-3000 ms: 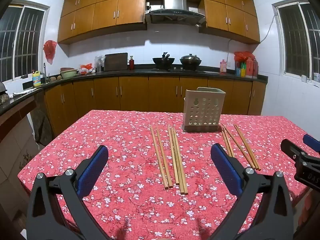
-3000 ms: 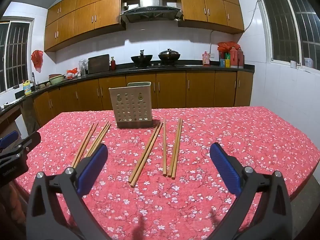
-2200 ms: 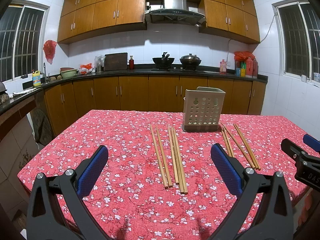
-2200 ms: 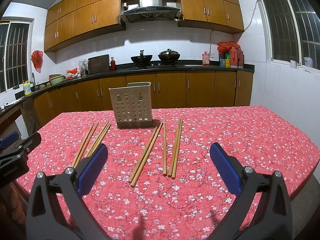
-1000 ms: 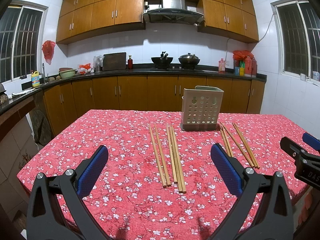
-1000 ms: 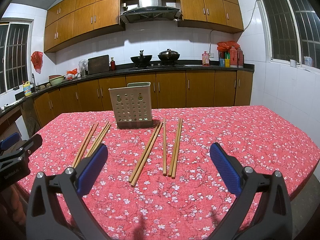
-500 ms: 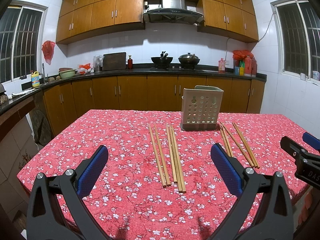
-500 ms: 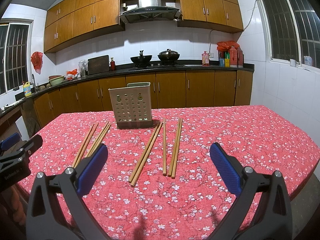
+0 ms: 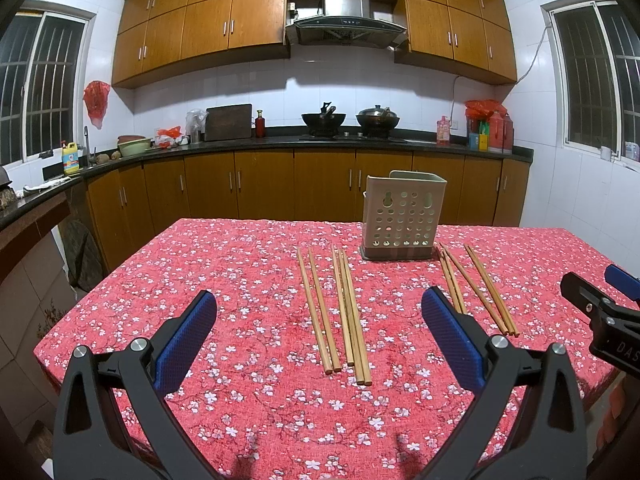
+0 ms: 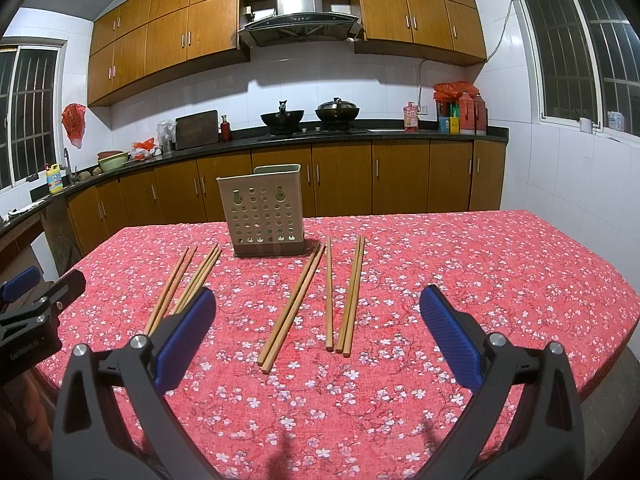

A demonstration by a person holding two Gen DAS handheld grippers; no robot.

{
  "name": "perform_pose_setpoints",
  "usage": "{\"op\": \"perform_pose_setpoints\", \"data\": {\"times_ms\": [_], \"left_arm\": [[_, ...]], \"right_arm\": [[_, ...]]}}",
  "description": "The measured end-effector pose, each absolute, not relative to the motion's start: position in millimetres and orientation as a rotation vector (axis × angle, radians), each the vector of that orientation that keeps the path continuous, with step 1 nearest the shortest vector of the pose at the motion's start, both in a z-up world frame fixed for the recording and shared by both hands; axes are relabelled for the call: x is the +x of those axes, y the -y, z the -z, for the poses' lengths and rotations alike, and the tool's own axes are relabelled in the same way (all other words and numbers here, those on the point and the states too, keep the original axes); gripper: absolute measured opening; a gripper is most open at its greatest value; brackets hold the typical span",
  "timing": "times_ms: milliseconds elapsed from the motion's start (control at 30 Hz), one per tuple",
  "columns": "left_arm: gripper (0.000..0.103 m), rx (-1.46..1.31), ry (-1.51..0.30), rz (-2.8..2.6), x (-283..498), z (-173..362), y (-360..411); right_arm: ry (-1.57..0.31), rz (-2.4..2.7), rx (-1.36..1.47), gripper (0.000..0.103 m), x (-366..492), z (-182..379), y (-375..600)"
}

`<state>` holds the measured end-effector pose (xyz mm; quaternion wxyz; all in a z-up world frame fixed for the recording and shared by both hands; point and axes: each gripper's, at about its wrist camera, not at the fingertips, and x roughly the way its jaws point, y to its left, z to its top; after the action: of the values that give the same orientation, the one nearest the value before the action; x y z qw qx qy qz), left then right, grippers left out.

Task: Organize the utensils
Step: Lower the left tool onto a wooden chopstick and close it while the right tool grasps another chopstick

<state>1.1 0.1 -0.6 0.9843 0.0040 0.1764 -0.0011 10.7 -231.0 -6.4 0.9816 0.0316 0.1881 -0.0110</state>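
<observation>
A beige perforated utensil holder (image 9: 403, 220) stands upright on the red floral tablecloth (image 9: 248, 272); it also shows in the right wrist view (image 10: 266, 218). Several wooden chopsticks (image 9: 338, 306) lie left of it and several more chopsticks (image 9: 476, 288) lie to its right. In the right wrist view the right group (image 10: 320, 300) lies ahead and the left group (image 10: 180, 280) further left. My left gripper (image 9: 320, 332) is open and empty, above the near table edge. My right gripper (image 10: 318, 328) is open and empty too.
The right gripper's body (image 9: 600, 316) shows at the right edge of the left wrist view, and the left gripper's body (image 10: 32, 312) at the left edge of the right wrist view. Kitchen counter and cabinets (image 9: 320, 184) run behind the table.
Both grippers stay open and nearly still; the views have shifted only very slightly.
</observation>
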Motion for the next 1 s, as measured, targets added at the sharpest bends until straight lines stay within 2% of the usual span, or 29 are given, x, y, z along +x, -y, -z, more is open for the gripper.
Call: {"op": "perform_pose_setpoints", "data": {"times_ms": [367,567,633,700,800,900,1000], "left_arm": [[0.101,0.005,-0.404,-0.027,17.3,11.9,-4.7],[0.101,-0.034,-0.574,-0.072,55.7,28.0,-24.0],[0.101,-0.046,-0.633,-0.07,68.8,34.2,-31.7],[0.101,-0.07,-0.67,-0.065,78.3,38.4,-37.3],[0.101,-0.096,-0.716,-0.057,92.6,45.1,-45.8],[0.098,-0.094,-0.74,-0.055,102.7,47.8,-48.4],[0.085,-0.087,-0.764,-0.042,111.4,51.9,-49.7]], "right_arm": [[-0.41,0.035,0.075,0.099,26.7,9.3,236.7],[-0.543,0.091,0.104,0.097,71.9,22.0,258.3],[-0.616,0.104,0.118,0.088,95.9,31.4,264.1],[-0.685,0.097,0.14,0.067,115.6,44.9,270.2],[-0.785,0.078,0.214,0.044,142.7,66.2,281.7],[-0.843,0.074,0.264,0.032,157.3,81.1,288.9],[-0.862,0.071,0.262,0.03,164.5,87.7,286.1]]}}
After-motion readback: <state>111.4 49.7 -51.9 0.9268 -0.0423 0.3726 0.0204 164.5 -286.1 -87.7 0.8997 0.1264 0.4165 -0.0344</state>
